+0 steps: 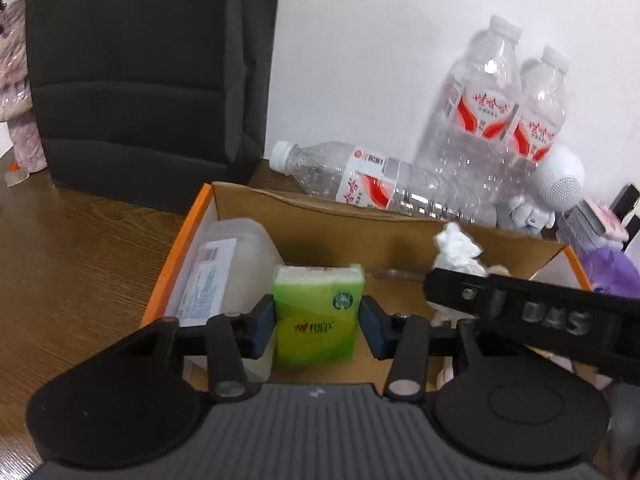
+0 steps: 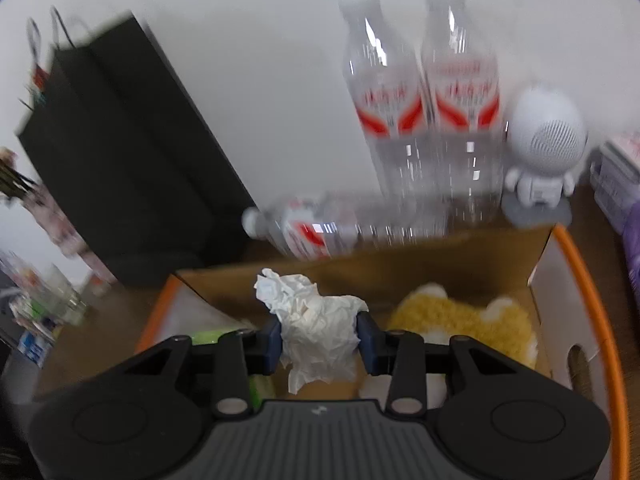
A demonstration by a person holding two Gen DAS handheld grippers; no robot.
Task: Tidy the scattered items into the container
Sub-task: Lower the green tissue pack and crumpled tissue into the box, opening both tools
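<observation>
Both tools over box [image 1: 182, 240]. L tool [image 1: 318, 326] clamps tissue pack [image 1: 318, 316], R tool [image 2: 319, 344] clamps paper wad [image 2: 316, 332]. I'd lower inside box walls, then release, pack beside jug [image 1: 236, 256].

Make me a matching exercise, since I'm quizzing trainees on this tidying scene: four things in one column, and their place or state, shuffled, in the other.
Things:
1. green tissue pack
2. crumpled white tissue
3. yellow plush toy
4. lying water bottle

Places or states:
A. on its side behind the cardboard box
B. between the left gripper fingers
C. resting inside the box, right part
D. between the right gripper fingers

Pairs: 1-B, 2-D, 3-C, 4-A
</observation>
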